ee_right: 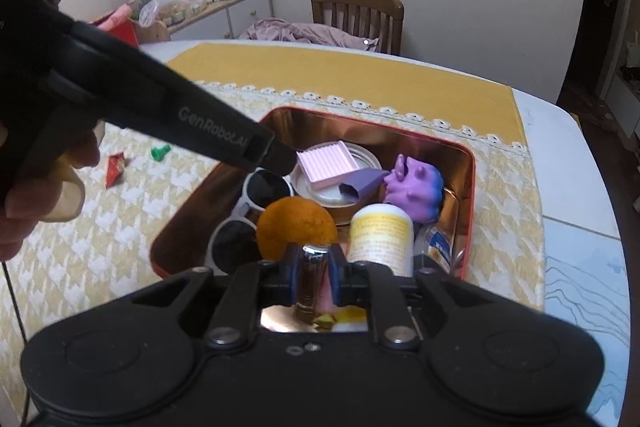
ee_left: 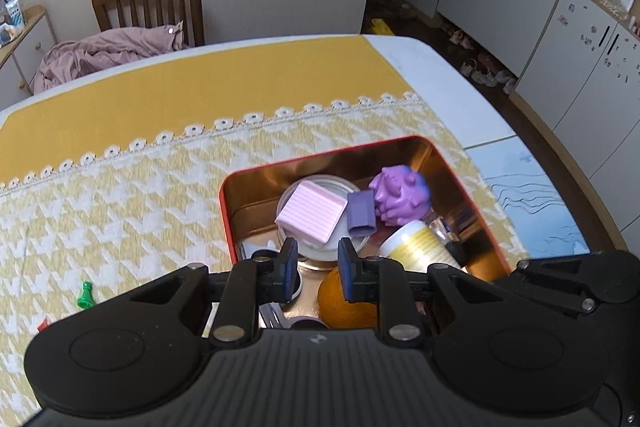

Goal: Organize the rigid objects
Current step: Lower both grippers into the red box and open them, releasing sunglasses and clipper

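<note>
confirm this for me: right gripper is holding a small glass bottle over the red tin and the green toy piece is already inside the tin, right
Not quite. The green toy piece is not in the tin; it lies on the tablecloth outside it, as the right wrist view shows. The rest holds: the right gripper is shut on the small glass bottle over the red tin.

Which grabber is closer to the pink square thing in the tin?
Left. The left gripper hovers open just short of the pink square box, almost over it. The right gripper is farther back at the tin's near edge, shut on a small glass bottle.
</note>
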A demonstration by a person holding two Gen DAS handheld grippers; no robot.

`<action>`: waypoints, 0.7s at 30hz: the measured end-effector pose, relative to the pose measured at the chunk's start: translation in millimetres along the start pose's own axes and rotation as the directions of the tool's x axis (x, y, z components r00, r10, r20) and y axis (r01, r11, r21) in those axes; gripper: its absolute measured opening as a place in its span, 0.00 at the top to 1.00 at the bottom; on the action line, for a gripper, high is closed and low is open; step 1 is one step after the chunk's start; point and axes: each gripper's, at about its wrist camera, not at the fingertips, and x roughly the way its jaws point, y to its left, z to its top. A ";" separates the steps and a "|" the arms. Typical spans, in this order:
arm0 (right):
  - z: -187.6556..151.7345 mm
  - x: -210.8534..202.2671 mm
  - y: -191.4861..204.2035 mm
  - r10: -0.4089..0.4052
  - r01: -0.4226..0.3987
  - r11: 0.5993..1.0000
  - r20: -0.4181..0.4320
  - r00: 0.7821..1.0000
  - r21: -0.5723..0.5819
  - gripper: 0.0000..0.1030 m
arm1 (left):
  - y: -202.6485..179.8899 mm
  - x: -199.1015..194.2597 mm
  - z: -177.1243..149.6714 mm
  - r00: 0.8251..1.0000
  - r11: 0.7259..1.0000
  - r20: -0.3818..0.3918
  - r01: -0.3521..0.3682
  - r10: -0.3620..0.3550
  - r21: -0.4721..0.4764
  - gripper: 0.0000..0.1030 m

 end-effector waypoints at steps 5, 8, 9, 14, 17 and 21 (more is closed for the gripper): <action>-0.1 -4.8 -9.4 0.031 -0.031 0.999 0.001 1.000 0.039 0.79 | 1.9 7.7 -5.5 1.000 0.999 -0.018 0.003 -0.003 -0.033 0.79; 0.3 -9.0 -14.1 0.049 -0.049 0.997 -0.010 0.999 0.059 0.75 | 2.2 7.9 -9.6 1.000 0.999 -0.015 0.016 -0.017 -0.049 0.79; 0.7 -10.5 -15.5 0.049 -0.049 0.997 -0.012 0.999 0.064 0.74 | 2.2 6.9 -11.4 1.000 0.998 -0.010 0.019 -0.019 -0.056 0.79; 2.3 -20.6 -19.1 0.048 -0.048 0.996 -0.005 0.999 0.078 0.69 | 1.9 -2.3 -17.7 0.999 0.996 0.009 0.043 -0.043 -0.078 0.79; 3.3 -25.2 -20.9 0.049 -0.048 0.995 -0.006 0.999 0.082 0.67 | 1.2 -11.1 -22.6 0.999 0.996 0.025 0.046 -0.044 -0.078 0.78; 4.2 -31.5 -20.1 0.048 -0.048 0.995 -0.006 0.999 0.082 0.63 | 2.1 -25.9 -29.8 0.998 0.996 0.050 0.050 -0.047 -0.070 0.69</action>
